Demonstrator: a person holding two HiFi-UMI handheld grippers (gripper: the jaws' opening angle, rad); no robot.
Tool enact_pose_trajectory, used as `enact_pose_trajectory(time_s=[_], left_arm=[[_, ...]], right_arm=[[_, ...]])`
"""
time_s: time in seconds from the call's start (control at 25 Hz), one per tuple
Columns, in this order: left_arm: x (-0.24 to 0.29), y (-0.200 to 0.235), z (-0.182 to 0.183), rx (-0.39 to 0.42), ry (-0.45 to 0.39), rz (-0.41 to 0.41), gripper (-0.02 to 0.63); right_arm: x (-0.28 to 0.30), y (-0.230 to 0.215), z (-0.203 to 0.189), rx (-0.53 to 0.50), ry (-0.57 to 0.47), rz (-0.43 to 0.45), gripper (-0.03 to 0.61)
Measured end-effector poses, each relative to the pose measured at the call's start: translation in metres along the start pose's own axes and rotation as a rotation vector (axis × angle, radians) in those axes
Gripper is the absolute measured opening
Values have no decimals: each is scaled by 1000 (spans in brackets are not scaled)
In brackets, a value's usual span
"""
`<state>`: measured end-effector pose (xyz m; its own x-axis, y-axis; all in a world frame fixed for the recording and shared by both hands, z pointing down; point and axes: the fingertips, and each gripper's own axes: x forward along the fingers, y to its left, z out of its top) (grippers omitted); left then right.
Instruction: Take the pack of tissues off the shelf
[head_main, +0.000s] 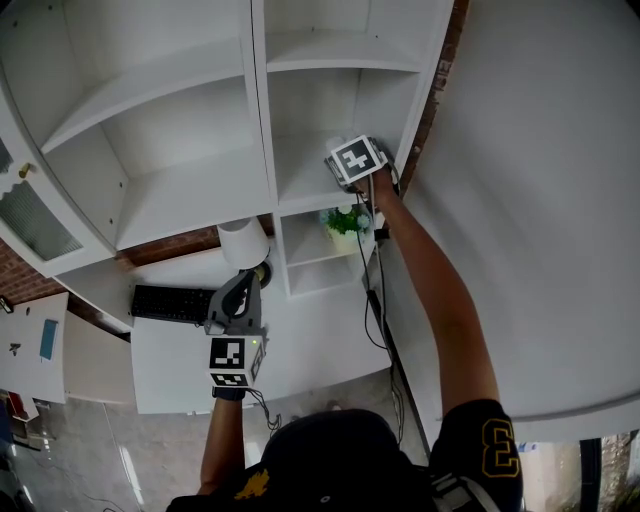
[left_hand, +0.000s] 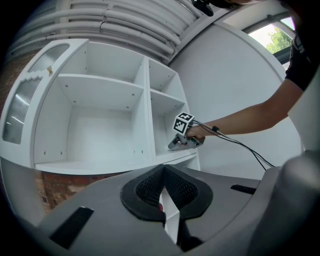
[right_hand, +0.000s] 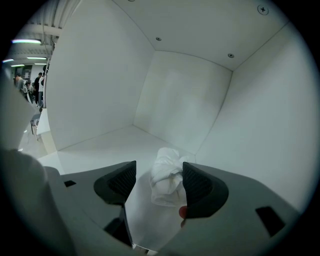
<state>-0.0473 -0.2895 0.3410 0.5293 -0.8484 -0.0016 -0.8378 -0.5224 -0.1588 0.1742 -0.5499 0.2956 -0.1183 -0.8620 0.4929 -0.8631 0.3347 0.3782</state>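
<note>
Entry 1: right tool. Jaws stand apart and grip nothing. It is reached into an upper right compartment of the white shelf unit, held by a hand on an outstretched arm. The marker cube faces up, and a black cable trails down from the tool.

Entry 2: pack of tissues. White, soft and crumpled in outline. It lies on the compartment floor between the open jaws, against the right-hand pad and clear of the left-hand one, near the compartment's right wall. In the head view the tool hides it.

Entry 3: left tool. Jaw tips are together with nothing between them. It is held low over the counter, well apart from the shelf unit and pointing towards it. From its own view the right tool shows at the compartment's front edge.

Entry 4: surroundings. A small green plant in a white pot stands in the compartment below the right tool. A black keyboard lies on the counter, with a white cylinder beside it. A strip of brick wall shows beneath the shelf unit. The other compartments show only bare white boards.
</note>
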Motion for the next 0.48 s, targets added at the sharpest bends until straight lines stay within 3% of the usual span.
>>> enact_pose_trajectory(time_s=[0.16, 0.36, 0.48], left_arm=[[0, -2, -1, 1, 3, -4, 17], [-1, -18, -3, 22, 7, -30, 17], [-4, -20, -9, 15, 35, -39, 17]], right_arm=[[0, -3, 5, -26, -7, -28, 275], [2, -7, 5, -65, -12, -93, 209], [3, -8, 4, -32, -9, -84, 201]])
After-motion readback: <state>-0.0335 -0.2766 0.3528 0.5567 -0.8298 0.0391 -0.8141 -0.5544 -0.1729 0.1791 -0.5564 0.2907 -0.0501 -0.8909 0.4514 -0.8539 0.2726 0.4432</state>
